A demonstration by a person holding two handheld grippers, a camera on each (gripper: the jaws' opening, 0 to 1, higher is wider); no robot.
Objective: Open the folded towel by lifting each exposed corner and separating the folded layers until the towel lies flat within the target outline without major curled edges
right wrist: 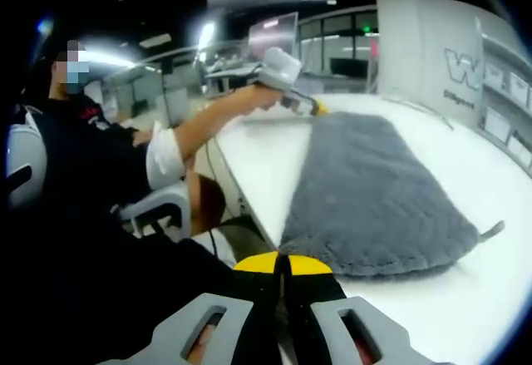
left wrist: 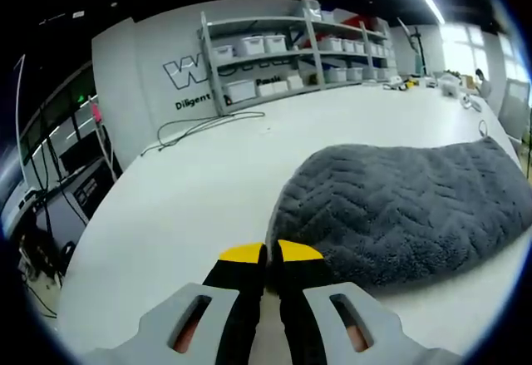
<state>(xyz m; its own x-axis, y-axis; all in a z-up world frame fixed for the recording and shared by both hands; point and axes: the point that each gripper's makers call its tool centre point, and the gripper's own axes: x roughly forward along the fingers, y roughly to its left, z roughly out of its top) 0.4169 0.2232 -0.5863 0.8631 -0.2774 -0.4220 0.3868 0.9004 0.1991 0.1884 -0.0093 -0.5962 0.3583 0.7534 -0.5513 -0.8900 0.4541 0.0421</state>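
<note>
The grey chevron-textured towel (left wrist: 399, 203) lies spread on the white table (left wrist: 191, 190), mostly flat with softly rounded edges. In the left gripper view my left gripper (left wrist: 272, 253) has its yellow-tipped jaws shut on the towel's near-left corner. In the right gripper view the towel (right wrist: 366, 190) stretches away from my right gripper (right wrist: 283, 262), whose jaws are shut on the nearest corner at the table's edge. The left gripper (right wrist: 318, 109), held in a person's hand (right wrist: 253, 96), sits at the towel's far corner. A small hanging loop (right wrist: 492, 230) sticks out of the right edge.
A black cable (left wrist: 204, 125) trails across the far table. Shelves with white bins (left wrist: 283, 57) stand behind it, and small items (left wrist: 449, 84) lie at the far right. The person (right wrist: 91, 157) sits at the table's left side on a chair (right wrist: 154, 207).
</note>
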